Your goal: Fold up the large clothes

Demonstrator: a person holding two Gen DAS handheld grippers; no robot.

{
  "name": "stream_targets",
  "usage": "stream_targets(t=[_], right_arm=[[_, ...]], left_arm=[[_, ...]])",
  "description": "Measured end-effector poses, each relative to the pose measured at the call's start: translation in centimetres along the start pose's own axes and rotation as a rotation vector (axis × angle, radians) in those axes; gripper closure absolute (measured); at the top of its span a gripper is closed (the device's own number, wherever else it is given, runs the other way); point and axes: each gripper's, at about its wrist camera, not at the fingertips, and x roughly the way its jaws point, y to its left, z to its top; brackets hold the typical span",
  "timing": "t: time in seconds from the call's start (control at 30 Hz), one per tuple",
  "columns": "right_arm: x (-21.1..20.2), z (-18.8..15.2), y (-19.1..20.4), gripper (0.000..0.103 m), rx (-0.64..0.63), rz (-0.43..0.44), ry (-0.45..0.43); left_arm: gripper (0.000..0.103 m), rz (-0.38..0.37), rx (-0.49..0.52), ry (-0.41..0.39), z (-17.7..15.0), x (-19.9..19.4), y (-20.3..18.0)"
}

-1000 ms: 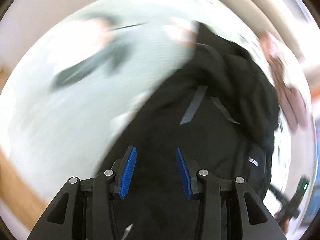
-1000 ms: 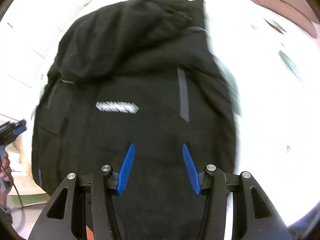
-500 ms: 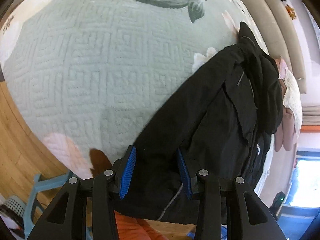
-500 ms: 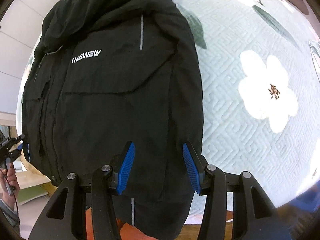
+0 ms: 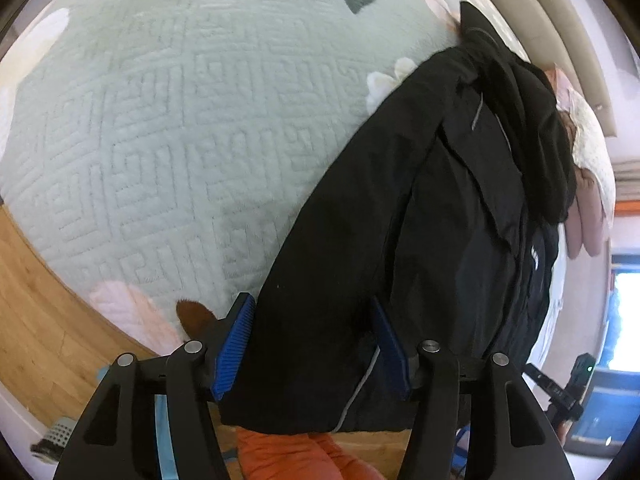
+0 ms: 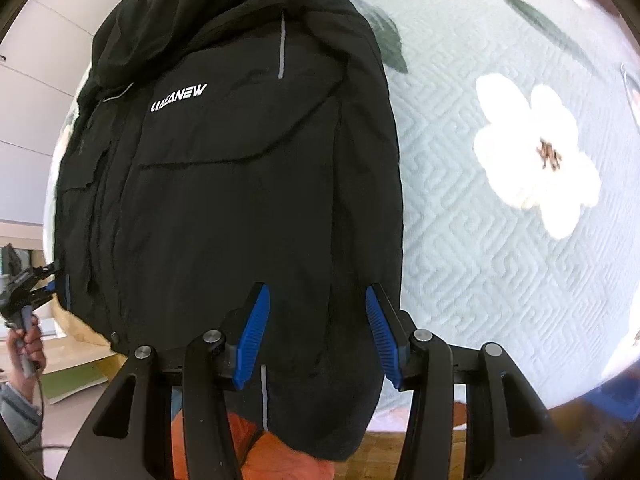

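A large black jacket (image 6: 240, 168) with a white chest logo lies front up on a pale green quilted bedspread (image 6: 500, 260), its hem hanging over the near bed edge. In the left wrist view the jacket (image 5: 400, 240) runs from lower middle to upper right, hood at the far end. My left gripper (image 5: 312, 340) is open, its blue pads either side of the sleeve cuff near the hem. My right gripper (image 6: 316, 328) is open over the hem and the other sleeve. The left gripper also shows in the right wrist view (image 6: 28, 300).
The bedspread (image 5: 180, 140) has big white and pink flowers and dark leaves. Wooden floor (image 5: 36, 320) lies below the bed edge. Pink pillows (image 5: 588, 216) and a padded headboard (image 5: 540, 20) are at the far end. My orange trousers (image 6: 280, 456) are below.
Both grippers have swung down from over the jacket's middle to its hem at the near bed edge, and have moved a little closer over the last half second. Both stay open.
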Motion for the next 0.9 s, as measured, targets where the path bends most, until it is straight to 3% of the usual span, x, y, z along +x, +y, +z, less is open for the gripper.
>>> stream_targets(t=[0.1, 0.37, 0.43, 0.47, 0.57, 0.63, 0.67, 0.7, 0.73, 0.8, 0.9], right_arm=[[0.2, -1.1, -1.0, 0.049, 0.022, 0.043, 0.022], [0.3, -3.3, -2.2, 0.049, 0.084, 0.046, 0.023], [0.0, -3.9, -2.7, 0.043, 0.107, 0.040, 0.020], [-0.1, -4.3, -3.0, 0.031, 0.115, 0.021, 0.023], [0.7, -5.3, -3.9, 0.026, 0.136, 0.030, 0.045], [1.9, -5.8, -4.0, 0.037, 0.148, 0.072, 0.074], [2.4, -5.9, -3.9, 0.050, 0.147, 0.099, 0.083], [2.8, -6.1, -3.6, 0.050, 0.146, 0.136, 0.093], [2.9, -6.2, -3.1, 0.051, 0.135, 0.150, 0.092], [2.5, -6.2, -2.1, 0.074, 0.103, 0.201, 0.098], [0.2, -5.4, -0.5, 0.074, 0.041, 0.292, 0.082]], left_arm=[[0.042, -0.001, 0.004, -0.001, -0.1, 0.3, 0.0], [0.042, 0.016, 0.030, 0.032, 0.0, 0.9, -1.4], [0.042, 0.019, 0.041, 0.045, 0.1, 1.0, -1.6], [0.042, 0.020, 0.044, 0.048, 0.1, 1.1, -1.7], [0.042, 0.017, 0.045, 0.045, 0.2, 1.2, -1.6], [0.042, 0.008, 0.040, 0.043, 0.0, 1.1, -1.6], [0.042, 0.002, 0.041, 0.042, 0.0, 1.2, -1.5], [0.042, -0.004, 0.045, 0.041, 0.0, 1.2, -1.5], [0.055, -0.018, 0.051, 0.043, 0.0, 1.1, -1.7], [0.093, -0.140, 0.045, 0.094, 0.1, 0.8, -1.6], [0.093, -0.252, 0.092, 0.102, -0.3, -1.2, -3.6]])
